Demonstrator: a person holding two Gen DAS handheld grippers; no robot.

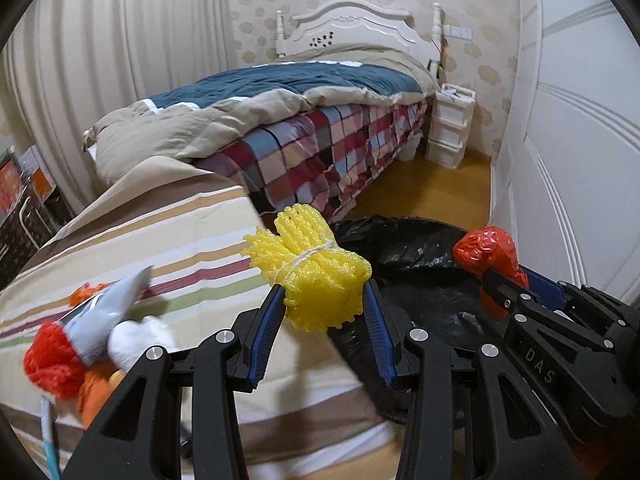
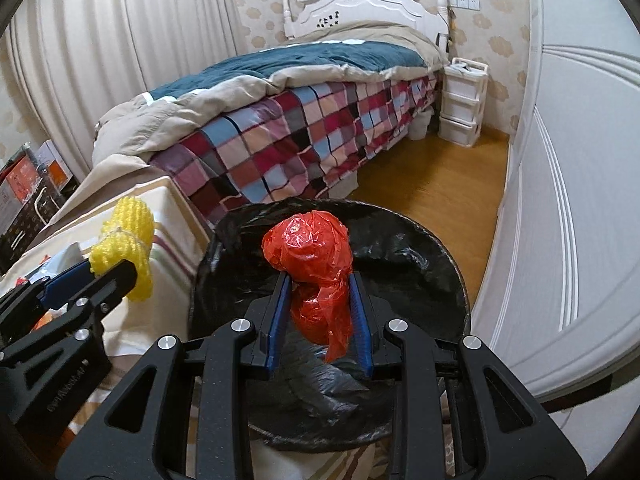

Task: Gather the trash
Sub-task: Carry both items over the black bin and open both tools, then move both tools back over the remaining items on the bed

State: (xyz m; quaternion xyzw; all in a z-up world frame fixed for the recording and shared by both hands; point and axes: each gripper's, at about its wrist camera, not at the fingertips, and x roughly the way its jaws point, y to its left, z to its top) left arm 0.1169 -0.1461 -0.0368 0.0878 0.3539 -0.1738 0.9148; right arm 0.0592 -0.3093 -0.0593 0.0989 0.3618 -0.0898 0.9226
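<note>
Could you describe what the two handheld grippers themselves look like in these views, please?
Both the left gripper and the right gripper are matte black frames with triangular cut-outs and round silver bolt heads. Each ends in two slim fingers faced with ribbed blue pads. White lettering reading DAS shows along the side of the right gripper's body. No cables, sleeves or hands are visible.

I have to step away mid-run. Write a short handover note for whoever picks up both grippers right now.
Left gripper: shut on the yellow foam net bundle, at the striped table's edge, not yet above the bin.
Right gripper: shut on the red plastic bag, above the black-lined trash bin.
Done: both pieces picked up.
Left: drop both in the bin, then collect the trash pile on the table.
</note>
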